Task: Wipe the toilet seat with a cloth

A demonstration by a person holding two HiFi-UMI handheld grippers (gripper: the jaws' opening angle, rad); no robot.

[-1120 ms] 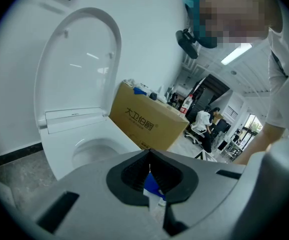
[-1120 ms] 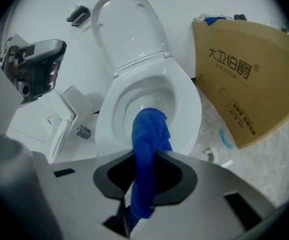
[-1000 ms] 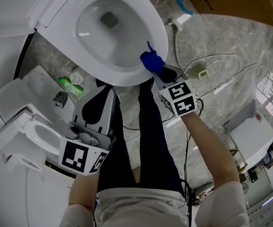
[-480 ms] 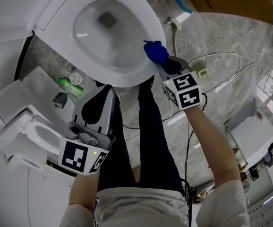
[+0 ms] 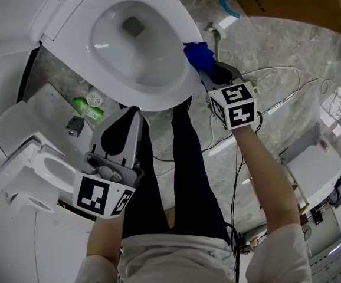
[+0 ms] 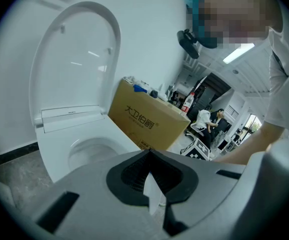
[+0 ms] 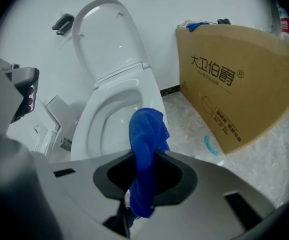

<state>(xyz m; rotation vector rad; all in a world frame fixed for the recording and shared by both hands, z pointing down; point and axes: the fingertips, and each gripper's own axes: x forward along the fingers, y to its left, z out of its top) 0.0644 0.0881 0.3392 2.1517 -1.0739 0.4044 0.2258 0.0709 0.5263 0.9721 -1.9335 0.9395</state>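
The white toilet seat (image 5: 179,84) rings the bowl at the top of the head view, with its lid (image 7: 109,39) raised. A blue cloth (image 5: 198,54) lies against the seat's right rim. My right gripper (image 5: 204,65) is shut on the cloth, and in the right gripper view the cloth (image 7: 145,134) hangs out between the jaws, over the seat (image 7: 90,119). My left gripper (image 5: 131,112) hangs in front of the bowl above the person's legs, its jaws together and holding nothing. The left gripper view shows its jaws' tips (image 6: 150,156) pointing at the toilet (image 6: 54,149).
A large cardboard box (image 5: 288,2) stands right of the toilet. Cables (image 5: 276,78) and a hose run over the grey floor. A green bottle (image 5: 88,106) and white fixtures (image 5: 29,170) sit to the left. A white box (image 5: 318,170) stands at right.
My right gripper has slid the blue cloth along the seat's right rim, from the front toward the back. The left gripper has stayed still.
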